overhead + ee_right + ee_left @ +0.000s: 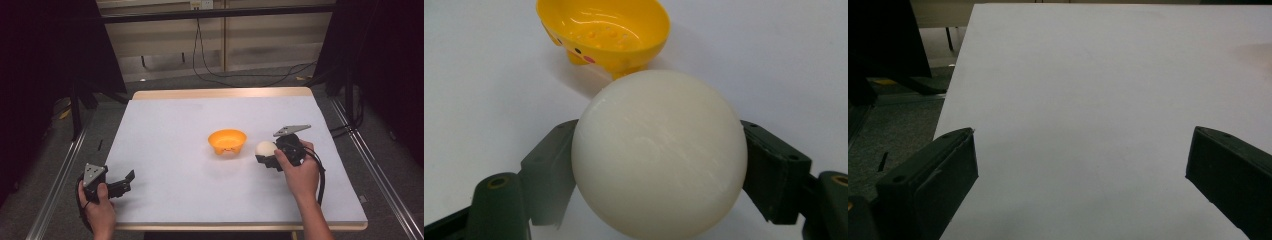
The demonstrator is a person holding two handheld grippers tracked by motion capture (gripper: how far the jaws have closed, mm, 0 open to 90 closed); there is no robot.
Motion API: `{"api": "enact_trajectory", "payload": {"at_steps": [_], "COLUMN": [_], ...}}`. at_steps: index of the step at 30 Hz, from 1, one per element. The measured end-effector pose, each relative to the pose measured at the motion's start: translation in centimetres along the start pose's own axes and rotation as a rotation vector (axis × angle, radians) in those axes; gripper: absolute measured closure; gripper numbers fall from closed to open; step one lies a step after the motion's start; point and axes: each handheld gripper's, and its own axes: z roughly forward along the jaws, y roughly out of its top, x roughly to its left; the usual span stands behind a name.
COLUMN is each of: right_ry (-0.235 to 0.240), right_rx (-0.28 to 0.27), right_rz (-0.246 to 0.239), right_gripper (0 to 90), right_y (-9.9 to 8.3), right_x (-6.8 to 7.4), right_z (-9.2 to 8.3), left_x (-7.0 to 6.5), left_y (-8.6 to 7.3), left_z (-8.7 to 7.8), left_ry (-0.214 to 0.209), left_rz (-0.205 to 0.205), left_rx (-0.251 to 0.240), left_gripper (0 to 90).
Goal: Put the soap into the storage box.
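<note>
I'm looking down on the white table [200, 200] and my right gripper [266, 156] sits toward the right side, my hand [300, 172] wrapped around its body with the grey plate sticking up behind it. Switching to the right gripper view: the two black jaws press against opposite sides of a smooth white ball [659, 155], one jaw on each flank, so I've got the ball clamped between them. From above, the ball [265, 148] sits just beside the orange bowl [227, 141], on its right, a small gap between the two.

In the right gripper view the bowl [606, 32] is right there beyond the ball, yellow-orange, open side up, little perforations in its bottom and a cartoon face with pink cheeks on its outer wall. It stands on stubby feet on the table surface, near the middle of the table in the high view.

Over to my left gripper [125, 182]: it rests at the near left edge of the table, my left hand [97, 205] gripping it from below the edge. In the left gripper view its jaws stand far apart, wide open, with bare white table [1098, 100] between them. Dark floor and a table leg show off to the left side there. The two grippers are well apart from each other.
</note>
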Motion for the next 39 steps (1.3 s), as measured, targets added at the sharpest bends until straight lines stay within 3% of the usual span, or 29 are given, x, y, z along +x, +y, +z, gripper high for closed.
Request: {"api": "enact_trajectory", "payload": {"at_steps": [14,39], "right_ry": [0.022,0.048], "right_rx": [-0.002,-0.008], "right_rz": [-0.027,-0.043], "right_gripper": [23.9,23.9], "right_y": [2.3,4.4], "right_x": [0.7,1.4], "right_z": [0.9,2.3], "left_x": [0.0,0.1], "left_y": [0.0,0.0], "left_z": [0.0,0.0], "left_ry": [-0.002,-0.007], "left_rz": [-0.003,-0.001], "left_rx": [-0.001,0.005], "left_gripper": [0.0,0.0]}}
